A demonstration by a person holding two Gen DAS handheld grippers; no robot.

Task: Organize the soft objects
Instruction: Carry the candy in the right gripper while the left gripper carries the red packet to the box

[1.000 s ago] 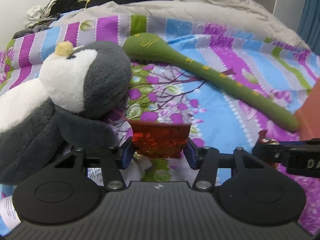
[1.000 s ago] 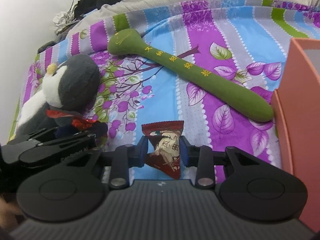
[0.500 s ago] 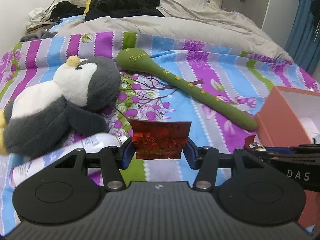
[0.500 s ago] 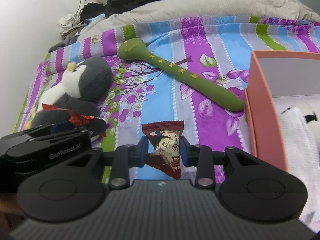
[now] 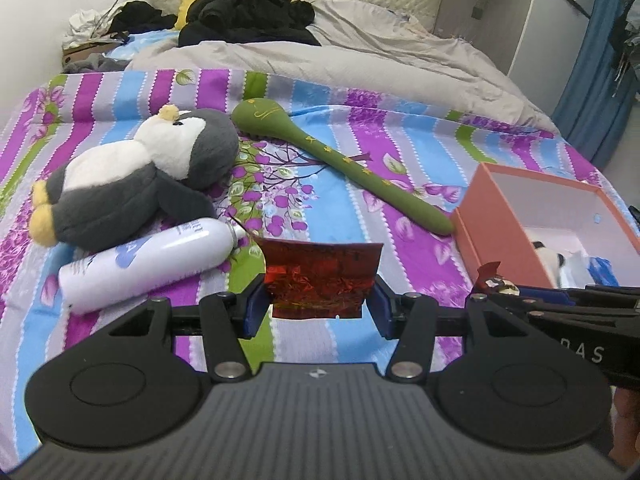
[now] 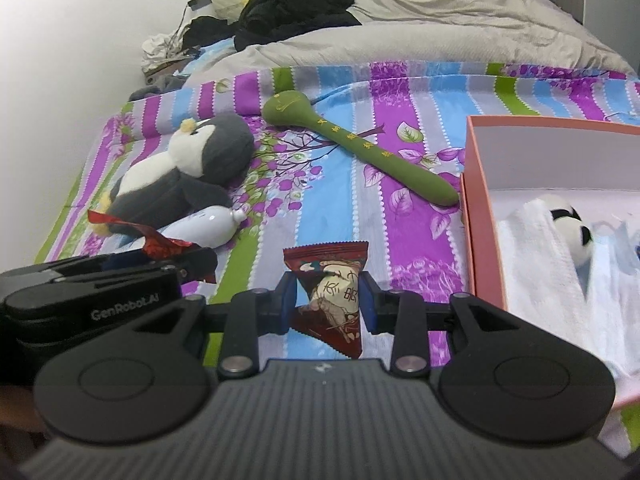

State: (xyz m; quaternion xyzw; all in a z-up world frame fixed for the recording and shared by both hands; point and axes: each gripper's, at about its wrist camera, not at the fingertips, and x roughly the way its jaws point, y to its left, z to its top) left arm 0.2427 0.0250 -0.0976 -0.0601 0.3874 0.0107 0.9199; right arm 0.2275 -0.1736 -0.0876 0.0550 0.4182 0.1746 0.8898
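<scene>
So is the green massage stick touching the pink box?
Cannot tell. In both wrist views the green stick's tip reaches the pink box's wall, but neither shows contact or a gap plainly.

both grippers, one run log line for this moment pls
left gripper: shut on red foil packet | right gripper: shut on snack packet | pink box: open, right of the grippers | penguin plush: on bed

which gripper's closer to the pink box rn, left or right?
Right. The right gripper, shut on a snack packet, sits just beside the pink box. The left gripper, holding a red packet, is farther, on the right gripper's other side.
</scene>
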